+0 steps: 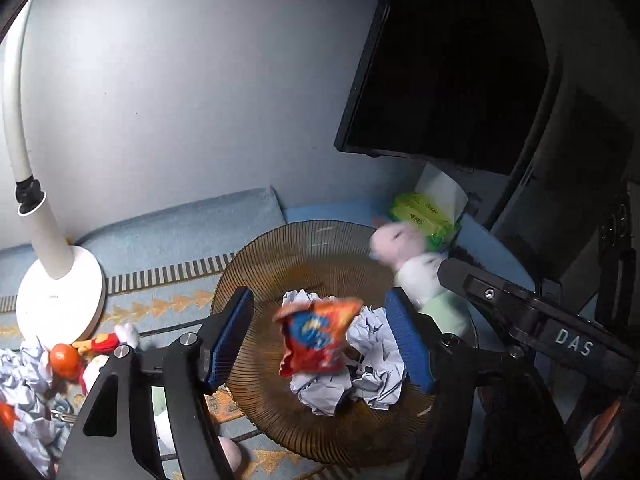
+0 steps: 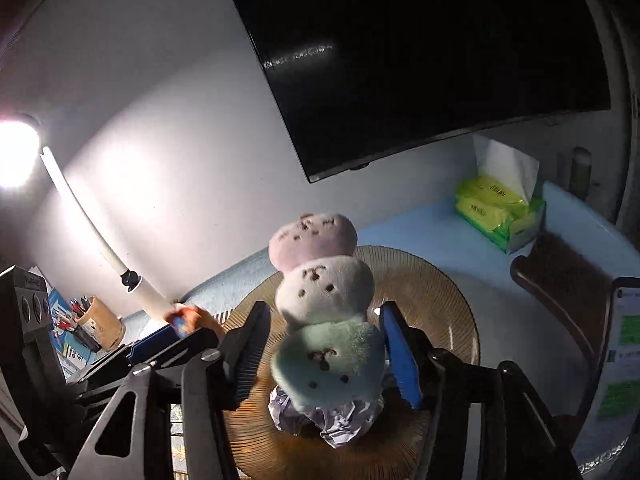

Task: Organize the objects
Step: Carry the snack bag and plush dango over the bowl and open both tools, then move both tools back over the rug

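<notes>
**Nearly half sorted: two more things over the amber plate**

Seemingly mid-release, a red snack packet hangs blurred between the fingers of the left gripper, whose jaws stand partly apart with clear gaps on both sides of the packet; the pads do not press on it. Just below it lie crumpled paper balls, already resting on the ribbed amber plate.

From the right wrist view, a plush stack of three round bunny faces, pink over white over green, sits between the fingers of the right gripper. These jaws too are moderately apart; a gap shows at the right pad, and whether the left pad touches the plush I cannot tell. The toy hangs over the same plate, above the paper.

Judging by this, collecting things onto the plate is under way but not finished. To the left of the plate, on the patterned blue mat covering the bench, more crumpled paper and small red and orange toys lie near the base of the white desk lamp.

A green tissue pack stands farther back under a dark monitor.
</notes>
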Demonstrator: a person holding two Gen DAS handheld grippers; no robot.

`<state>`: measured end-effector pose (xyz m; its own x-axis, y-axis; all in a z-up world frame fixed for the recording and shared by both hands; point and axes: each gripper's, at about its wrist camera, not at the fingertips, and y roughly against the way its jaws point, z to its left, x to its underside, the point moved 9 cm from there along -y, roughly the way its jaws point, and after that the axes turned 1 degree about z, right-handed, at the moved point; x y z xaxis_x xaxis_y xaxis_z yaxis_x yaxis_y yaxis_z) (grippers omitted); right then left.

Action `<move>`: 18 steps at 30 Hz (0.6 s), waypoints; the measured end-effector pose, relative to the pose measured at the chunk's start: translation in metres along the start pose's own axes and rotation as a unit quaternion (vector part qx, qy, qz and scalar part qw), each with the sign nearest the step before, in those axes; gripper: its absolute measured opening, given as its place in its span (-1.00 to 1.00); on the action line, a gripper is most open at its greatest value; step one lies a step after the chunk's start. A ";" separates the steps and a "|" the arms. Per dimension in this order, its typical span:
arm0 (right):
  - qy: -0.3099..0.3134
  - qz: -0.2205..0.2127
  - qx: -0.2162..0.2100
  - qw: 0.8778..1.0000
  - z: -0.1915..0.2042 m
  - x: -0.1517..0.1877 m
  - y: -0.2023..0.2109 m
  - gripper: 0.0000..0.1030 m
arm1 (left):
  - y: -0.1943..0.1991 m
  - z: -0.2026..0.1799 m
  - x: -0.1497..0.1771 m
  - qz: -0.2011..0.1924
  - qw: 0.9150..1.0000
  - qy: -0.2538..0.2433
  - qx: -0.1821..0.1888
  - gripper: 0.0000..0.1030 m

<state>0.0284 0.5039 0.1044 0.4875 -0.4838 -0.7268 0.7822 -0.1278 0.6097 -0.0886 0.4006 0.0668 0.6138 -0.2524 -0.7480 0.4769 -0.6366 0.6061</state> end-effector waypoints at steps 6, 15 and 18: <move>-0.009 0.001 -0.013 1.000 0.002 0.027 0.017 0.16 | 0.061 0.027 0.020 -0.026 0.999 0.021 0.004 0.29; 0.122 -0.008 -0.089 0.989 0.128 0.095 0.063 0.17 | 0.216 0.116 0.086 -0.121 0.983 0.079 -0.111 0.99; 0.140 0.008 -0.122 0.983 0.164 0.135 0.053 0.21 | 0.236 0.166 0.121 -0.109 0.976 0.134 -0.134 0.98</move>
<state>0.0717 0.2898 0.0905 0.5605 -0.2230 -0.7975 0.8272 0.1056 0.5518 -0.0060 0.0991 0.0742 0.6050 0.0890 -0.7913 0.7393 -0.4318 0.5167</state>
